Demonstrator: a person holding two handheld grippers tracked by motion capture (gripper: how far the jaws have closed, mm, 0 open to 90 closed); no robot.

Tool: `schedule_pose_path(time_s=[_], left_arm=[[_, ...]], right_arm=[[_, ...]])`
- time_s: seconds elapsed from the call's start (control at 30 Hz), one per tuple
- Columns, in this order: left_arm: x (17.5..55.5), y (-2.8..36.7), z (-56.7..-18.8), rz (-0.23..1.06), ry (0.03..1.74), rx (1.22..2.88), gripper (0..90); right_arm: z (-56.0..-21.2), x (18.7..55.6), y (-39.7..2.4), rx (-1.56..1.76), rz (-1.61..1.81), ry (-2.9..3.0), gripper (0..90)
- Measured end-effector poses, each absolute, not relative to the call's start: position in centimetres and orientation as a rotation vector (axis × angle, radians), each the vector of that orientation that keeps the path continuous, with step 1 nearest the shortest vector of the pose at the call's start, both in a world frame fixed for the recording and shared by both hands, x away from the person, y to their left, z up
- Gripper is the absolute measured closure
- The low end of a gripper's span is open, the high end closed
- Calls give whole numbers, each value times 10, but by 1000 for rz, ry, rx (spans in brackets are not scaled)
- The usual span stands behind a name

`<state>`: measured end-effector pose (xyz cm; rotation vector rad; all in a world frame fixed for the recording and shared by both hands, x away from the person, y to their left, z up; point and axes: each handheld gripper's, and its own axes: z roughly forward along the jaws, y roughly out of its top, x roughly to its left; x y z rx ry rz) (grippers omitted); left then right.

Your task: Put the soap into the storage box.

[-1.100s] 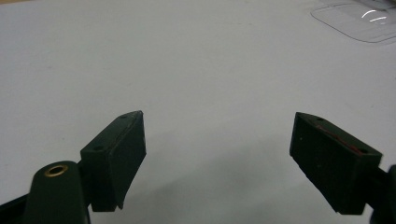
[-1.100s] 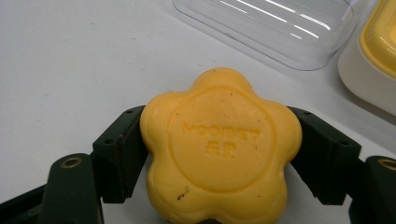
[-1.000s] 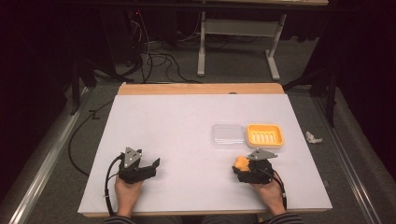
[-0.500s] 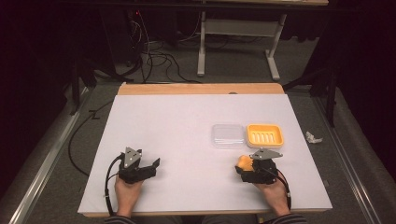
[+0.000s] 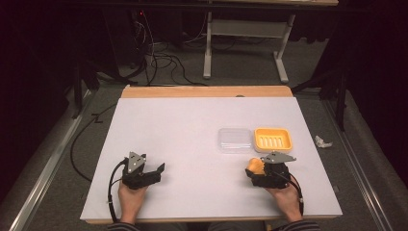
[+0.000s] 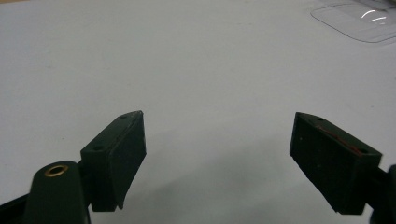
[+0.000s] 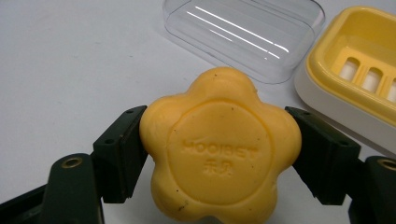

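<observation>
A yellow flower-shaped soap bar (image 7: 222,147) sits between the jaws of my right gripper (image 7: 219,156), which is shut on it at the table's front right (image 5: 260,169). The same soap (image 5: 255,166) shows as an orange lump in the high view. Just beyond it lie a clear plastic lid (image 7: 245,35) and a yellow soap dish (image 7: 357,65) with slots in its floor. In the high view the lid (image 5: 234,139) lies left of the dish (image 5: 273,139). My left gripper (image 5: 153,174) rests at the front left, open, with nothing between its jaws (image 6: 217,161).
The white table top (image 5: 183,130) has a wooden strip (image 5: 207,91) along its far edge. Cables and a metal stand are on the floor behind it. A crumpled white scrap (image 5: 322,141) lies on the floor to the right.
</observation>
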<state>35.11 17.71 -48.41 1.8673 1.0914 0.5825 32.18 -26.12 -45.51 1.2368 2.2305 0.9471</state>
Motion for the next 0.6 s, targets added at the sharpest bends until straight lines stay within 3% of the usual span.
schedule_pose_path(time_s=[0.6], left_arm=[[351,177,-484,584,1090,1868,189]], right_arm=[[-438,320,-278,1241,971,2178,265]])
